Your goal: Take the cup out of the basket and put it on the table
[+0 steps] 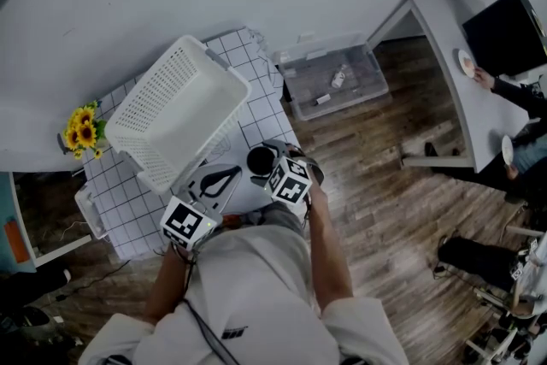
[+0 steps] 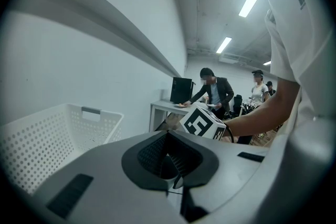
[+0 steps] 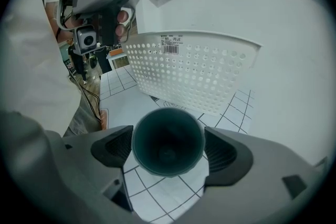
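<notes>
White grid-patterned cloth covers the counter, which stands against a pale wall. A white perforated plastic basket lies tilted on this cloth, its open side toward the person and its inside showing nothing but its own walls. The left hand-held gripper points at the basket's near rim; in the left gripper view its dark jaw pads meet with nothing between them. The right hand-held gripper sits just to its right, its jaws pressed against opposite sides of the cup. The dark teal cup is outside the basket and just beside its near corner, over the checked cloth, with its mouth facing the right gripper view's camera; whether its base touches the cloth cannot be told. A small bunch of sunflowers stands at the counter's left end, well apart from the cup
</notes>
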Demonstrator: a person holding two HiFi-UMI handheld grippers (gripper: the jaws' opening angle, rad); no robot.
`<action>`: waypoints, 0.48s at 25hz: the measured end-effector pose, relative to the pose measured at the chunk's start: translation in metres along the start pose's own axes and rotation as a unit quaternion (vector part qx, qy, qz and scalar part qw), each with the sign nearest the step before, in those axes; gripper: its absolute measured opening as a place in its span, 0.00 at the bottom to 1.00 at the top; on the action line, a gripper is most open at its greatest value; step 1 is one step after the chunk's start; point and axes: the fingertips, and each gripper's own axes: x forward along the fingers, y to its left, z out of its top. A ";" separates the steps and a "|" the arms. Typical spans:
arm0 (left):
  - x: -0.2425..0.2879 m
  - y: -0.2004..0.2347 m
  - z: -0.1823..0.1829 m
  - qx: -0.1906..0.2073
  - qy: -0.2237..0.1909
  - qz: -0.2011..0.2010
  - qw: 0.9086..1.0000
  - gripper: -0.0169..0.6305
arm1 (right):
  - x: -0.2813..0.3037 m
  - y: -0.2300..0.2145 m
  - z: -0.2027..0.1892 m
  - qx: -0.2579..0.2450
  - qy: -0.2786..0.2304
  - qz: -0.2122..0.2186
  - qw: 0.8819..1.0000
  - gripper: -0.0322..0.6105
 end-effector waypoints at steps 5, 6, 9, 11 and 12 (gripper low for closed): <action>0.000 -0.001 -0.001 0.001 0.000 -0.001 1.000 0.04 | -0.006 0.000 0.001 0.005 -0.009 -0.005 1.000 0.69; 0.000 -0.002 0.000 0.001 0.000 -0.002 1.000 0.04 | -0.007 0.000 0.002 0.007 -0.011 -0.006 1.000 0.69; 0.000 -0.002 0.001 0.003 -0.001 -0.002 1.000 0.04 | -0.015 0.001 0.004 0.012 -0.017 -0.010 1.000 0.69; -0.001 -0.002 0.002 0.003 -0.002 -0.002 1.000 0.04 | -0.025 0.003 0.007 0.020 -0.030 -0.014 0.999 0.69; -0.001 -0.002 0.002 0.003 -0.003 -0.002 1.000 0.04 | -0.031 0.003 0.009 0.026 -0.041 -0.017 0.999 0.69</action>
